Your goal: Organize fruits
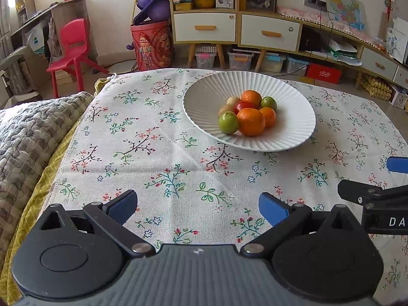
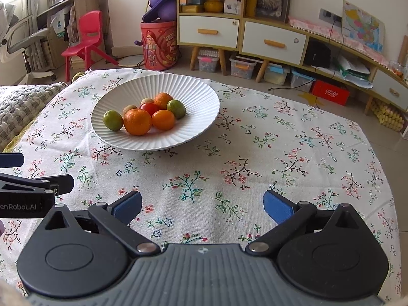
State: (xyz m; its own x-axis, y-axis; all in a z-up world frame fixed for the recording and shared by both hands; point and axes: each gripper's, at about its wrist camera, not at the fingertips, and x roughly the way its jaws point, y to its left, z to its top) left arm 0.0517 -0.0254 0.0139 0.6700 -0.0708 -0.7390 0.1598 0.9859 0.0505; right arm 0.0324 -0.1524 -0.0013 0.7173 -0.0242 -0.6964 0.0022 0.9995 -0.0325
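A white ribbed plate (image 1: 204,97) (image 2: 193,94) stands on the floral tablecloth (image 1: 142,158) (image 2: 255,158). It holds several fruits in a heap: a big orange (image 1: 251,122) (image 2: 137,122), smaller oranges, a red tomato (image 1: 243,105) (image 2: 149,108), two green fruits (image 1: 228,122) (image 2: 113,119) and pale ones behind. My left gripper (image 1: 197,206) is open and empty, low over the cloth, short of the plate. My right gripper (image 2: 202,205) is open and empty, to the right of the left one, which shows at the left edge (image 2: 38,186).
A grey quilt (image 1: 28,132) lies along the table's left side. Beyond the far edge stand a red chair (image 1: 71,48), a red bin (image 1: 153,46) and a low cabinet (image 1: 255,30) with boxes under it. The right gripper shows at the left wrist view's right edge (image 1: 377,199).
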